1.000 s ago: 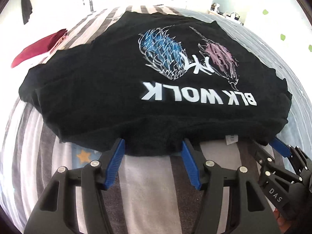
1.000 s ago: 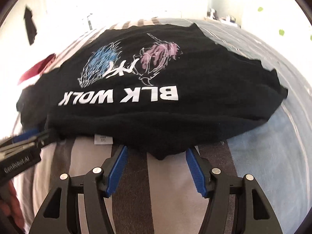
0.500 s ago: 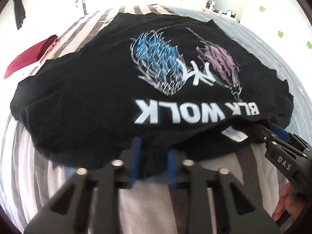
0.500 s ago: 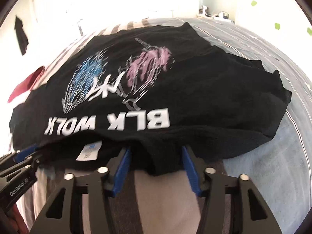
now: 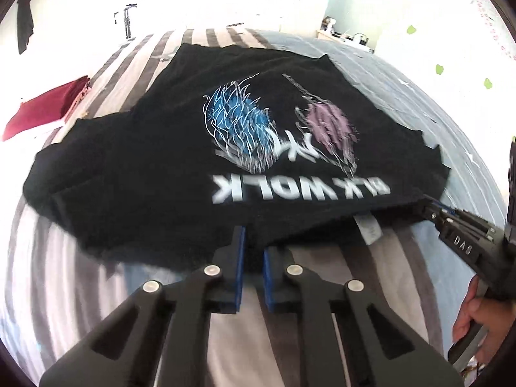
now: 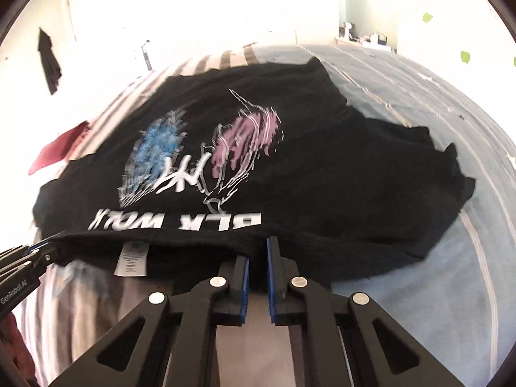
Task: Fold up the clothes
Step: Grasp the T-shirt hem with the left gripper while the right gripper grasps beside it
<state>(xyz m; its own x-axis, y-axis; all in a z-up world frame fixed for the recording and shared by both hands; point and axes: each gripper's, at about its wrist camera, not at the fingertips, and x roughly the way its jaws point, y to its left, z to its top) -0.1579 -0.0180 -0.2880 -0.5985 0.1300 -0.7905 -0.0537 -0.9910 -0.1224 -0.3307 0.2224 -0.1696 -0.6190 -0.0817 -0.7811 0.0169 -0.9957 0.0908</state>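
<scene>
I pinch the near hem of the soft, limp black printed cotton T-shirt (image 5: 154, 174) at lower centre with my left gripper (image 5: 252, 251) and right gripper (image 6: 257, 259), both pressed together.

left tongs (image 5: 253, 245) clamped on black T-shirt (image 5: 167, 161) hem | right tongs (image 5: 432, 208) gripping hem | striped bedsheet (image 5: 64, 274)

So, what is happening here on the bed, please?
A person is folding a black printed T-shirt spread on a striped bed cover. The left gripper and the right gripper are each shut on the shirt's near edge, side by side. A folded dark red garment lies farther away on the bed.
</scene>
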